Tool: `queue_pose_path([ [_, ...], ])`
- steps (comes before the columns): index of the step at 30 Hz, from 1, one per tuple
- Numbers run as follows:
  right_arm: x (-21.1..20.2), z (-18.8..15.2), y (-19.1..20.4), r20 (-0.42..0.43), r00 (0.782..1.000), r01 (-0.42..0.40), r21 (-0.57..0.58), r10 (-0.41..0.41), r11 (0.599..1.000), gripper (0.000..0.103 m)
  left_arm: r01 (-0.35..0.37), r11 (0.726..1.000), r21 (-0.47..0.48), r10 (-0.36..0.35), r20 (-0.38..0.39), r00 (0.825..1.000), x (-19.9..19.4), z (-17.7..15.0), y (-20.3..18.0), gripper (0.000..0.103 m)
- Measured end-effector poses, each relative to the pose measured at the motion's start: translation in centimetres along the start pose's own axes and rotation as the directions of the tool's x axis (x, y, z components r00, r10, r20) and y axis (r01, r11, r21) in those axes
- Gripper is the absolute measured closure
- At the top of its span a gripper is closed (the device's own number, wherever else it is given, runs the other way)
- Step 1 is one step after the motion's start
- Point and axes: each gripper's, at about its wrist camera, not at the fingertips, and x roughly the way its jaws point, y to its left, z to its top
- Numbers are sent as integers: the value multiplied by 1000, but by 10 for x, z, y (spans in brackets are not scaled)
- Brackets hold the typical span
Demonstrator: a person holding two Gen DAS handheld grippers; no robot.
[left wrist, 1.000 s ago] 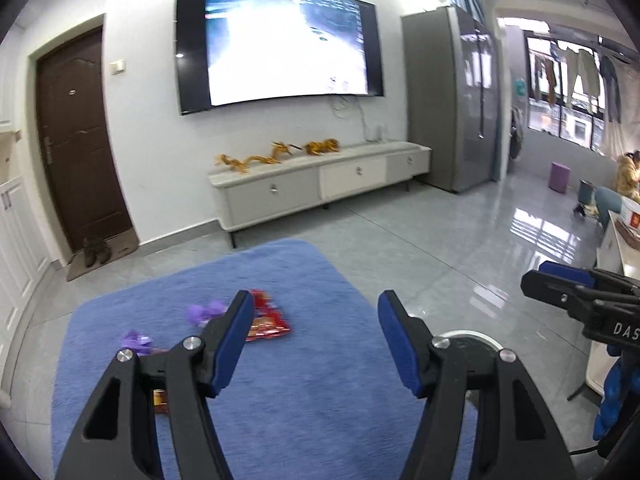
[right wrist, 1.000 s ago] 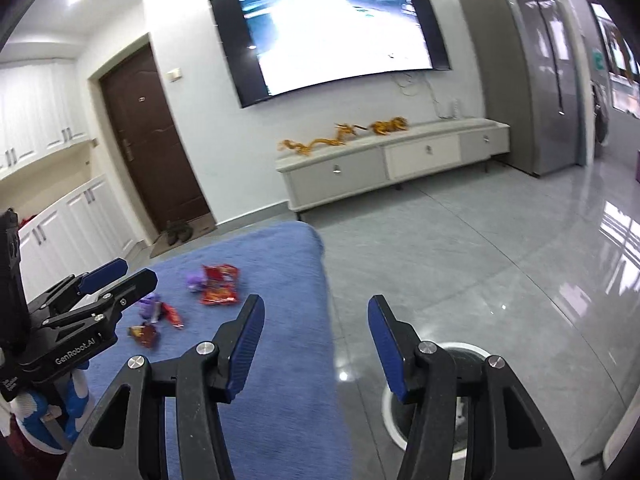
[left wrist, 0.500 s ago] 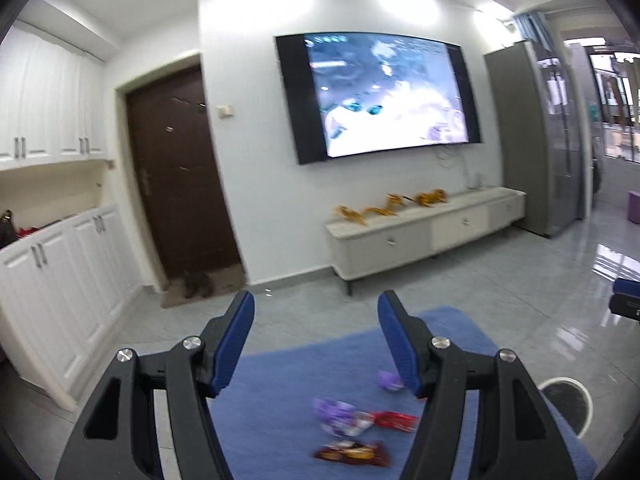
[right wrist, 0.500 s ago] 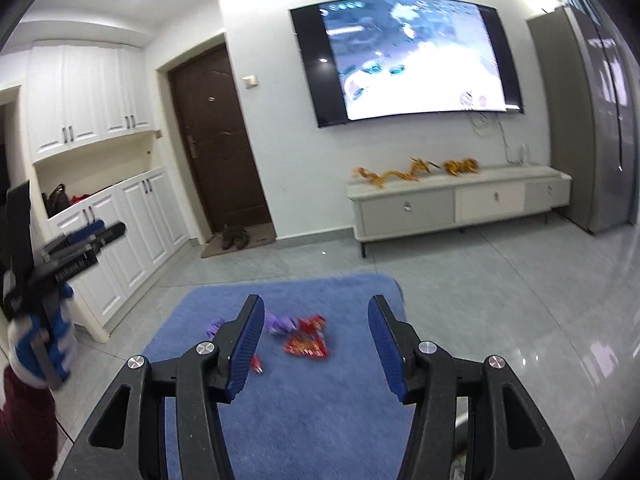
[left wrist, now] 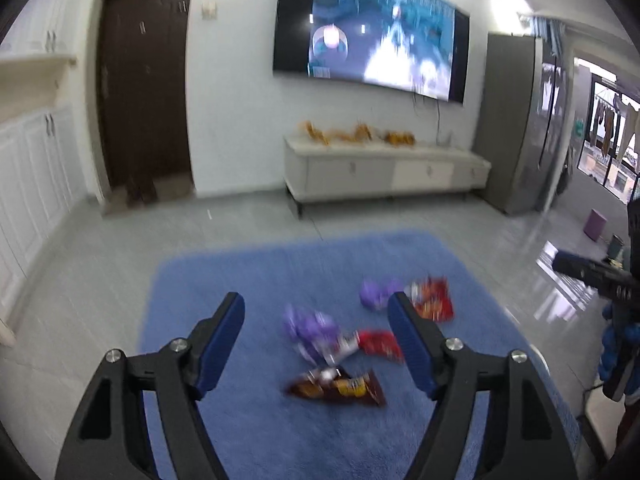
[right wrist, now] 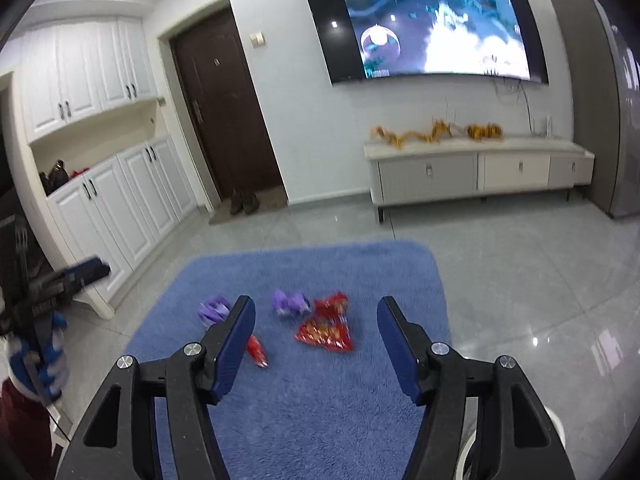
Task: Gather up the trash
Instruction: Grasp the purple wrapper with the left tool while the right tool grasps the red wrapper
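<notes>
Wrappers (left wrist: 340, 344) lie scattered on the blue rug (left wrist: 248, 432), so we aim both the left gripper (left wrist: 316, 316) and right gripper (right wrist: 316, 320) down at them, jaws opening and empty, ready to pick.

no readable text, wrappers and gripper lettering blurred

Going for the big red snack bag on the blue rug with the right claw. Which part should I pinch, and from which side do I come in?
Probably the crinkled narrow top of the red snack bag, its far end, beside a purple wrapper. The bag lies flat on the blue rug, so come down from above. The right claw holds nothing and its jaws are opening.
</notes>
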Motion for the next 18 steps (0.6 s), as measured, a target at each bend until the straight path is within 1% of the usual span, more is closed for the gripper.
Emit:
queue_pose_path([
  [1,13,-3,-3,-19,1000,1,8,-1,1000,42,4,1000,-16,-4,-33,999,17,-6,1,30],
  [4,43,-10,-9,-60,998,5,23,-3,1000,39,-23,999,-32,20,-111,994,66,-22,3,30],
  [6,68,-14,-14,-92,996,8,33,-5,999,36,-24,999,-49,16,-147,989,87,-30,6,30],
  [9,100,-20,-21,-130,992,1,49,6,999,36,-47,996,-75,32,-187,982,117,-35,9,30],
  [11,119,-21,-22,-148,989,0,54,9,999,36,-47,994,-101,26,-208,978,134,-36,13,30],
  [15,154,-23,-27,-176,984,-18,75,31,997,35,-51,990,-133,19,-232,972,149,-42,19,30],
  [17,167,-26,-27,-187,982,-26,85,41,996,36,-41,986,-161,1,-241,970,153,-48,24,31],
  [18,174,-27,-27,-191,980,-30,88,47,996,36,-32,984,-177,-12,-239,971,153,-51,26,34],
])
